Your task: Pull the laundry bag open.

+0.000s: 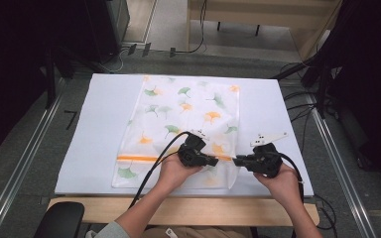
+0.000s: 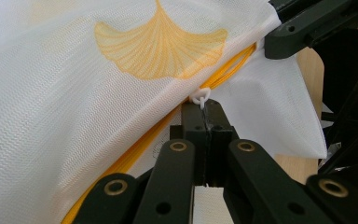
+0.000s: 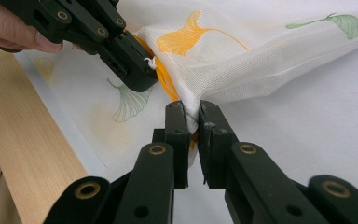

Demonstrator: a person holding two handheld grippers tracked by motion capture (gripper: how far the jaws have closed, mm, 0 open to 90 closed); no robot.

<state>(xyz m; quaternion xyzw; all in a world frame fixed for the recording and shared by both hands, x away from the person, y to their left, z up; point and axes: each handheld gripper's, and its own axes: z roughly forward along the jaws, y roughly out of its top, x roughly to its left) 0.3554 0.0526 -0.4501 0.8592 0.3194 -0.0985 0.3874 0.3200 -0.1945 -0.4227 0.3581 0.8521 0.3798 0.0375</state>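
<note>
On the white desk [image 1: 99, 124], near its front edge, lies a flat rectangular mesh laundry bag [image 1: 188, 114] of thin, finely ribbed white netting printed with fan-shaped ginkgo leaves in orange and green. An orange zipper [image 1: 136, 158] runs across the bag close to its near end, with a small white plastic pull [image 2: 200, 97] shaped like a little ring. Pale wood trims the desk's front edge [image 1: 188, 206], and grey carpet shows around it. Each gripper is matte black, built of jointed bars with brass-coloured rivets. Left gripper [image 1: 216, 161] has its jaws pressed fully together, pinching the tab of the zipper pull between the tips, right at the orange seam. Right gripper [image 1: 236, 160] is closed almost as far, its jaws clamped on a bunched fold of the netting at the bag's right edge, just beside the zipper's end, lifting the fabric into a soft ridge off the desk.
</note>
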